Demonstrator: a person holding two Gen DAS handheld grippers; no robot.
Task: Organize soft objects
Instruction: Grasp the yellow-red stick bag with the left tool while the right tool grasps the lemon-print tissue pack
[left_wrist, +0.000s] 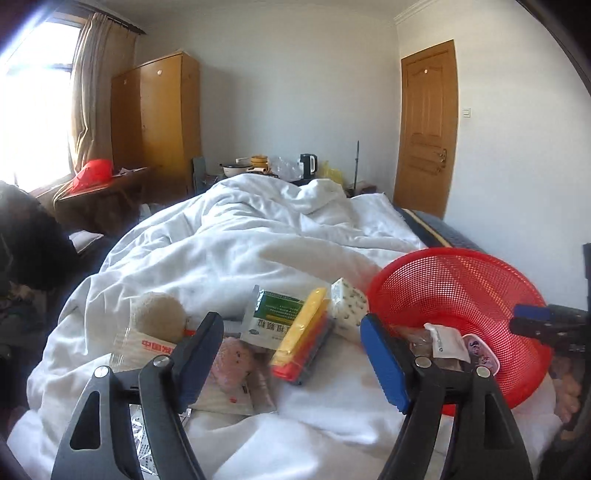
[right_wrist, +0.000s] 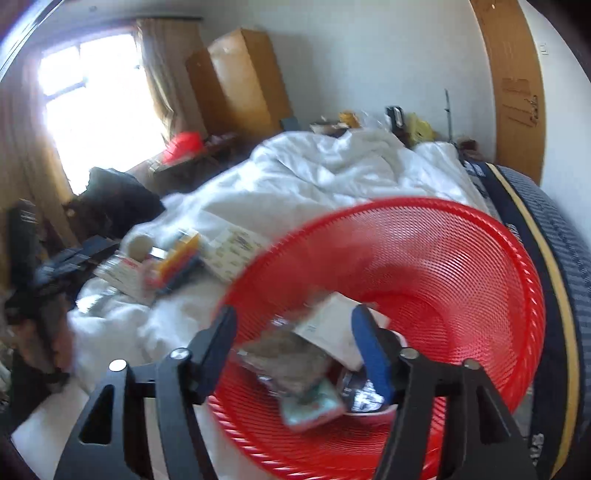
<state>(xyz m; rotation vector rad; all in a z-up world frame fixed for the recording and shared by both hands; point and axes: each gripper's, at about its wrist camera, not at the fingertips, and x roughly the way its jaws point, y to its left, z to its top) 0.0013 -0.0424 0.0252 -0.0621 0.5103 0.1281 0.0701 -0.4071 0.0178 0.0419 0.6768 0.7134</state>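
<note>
A red mesh basket (left_wrist: 476, 295) lies on the white duvet at the right and holds several packets (left_wrist: 445, 341). In the right wrist view the basket (right_wrist: 461, 266) fills the lower right, with packets (right_wrist: 295, 358) inside. My left gripper (left_wrist: 291, 350) is open and empty above a pile of items: a beige plush ball (left_wrist: 157, 314), a pink plush toy (left_wrist: 232, 360), a green-and-white medicine packet (left_wrist: 275, 319), a yellow-and-red pack (left_wrist: 301, 336) and a tissue pack (left_wrist: 347, 302). My right gripper (right_wrist: 295, 339) is open over the basket's near side, holding nothing; its tip (left_wrist: 532, 314) shows at the basket's right.
The rumpled white duvet (left_wrist: 258, 236) covers the bed. A flat printed plastic bag (left_wrist: 147, 345) lies under the plush ball. A dark bed edge (right_wrist: 554, 236) runs along the right. A wardrobe (left_wrist: 159, 118), door (left_wrist: 424, 125) and cluttered side table (left_wrist: 273, 166) stand behind.
</note>
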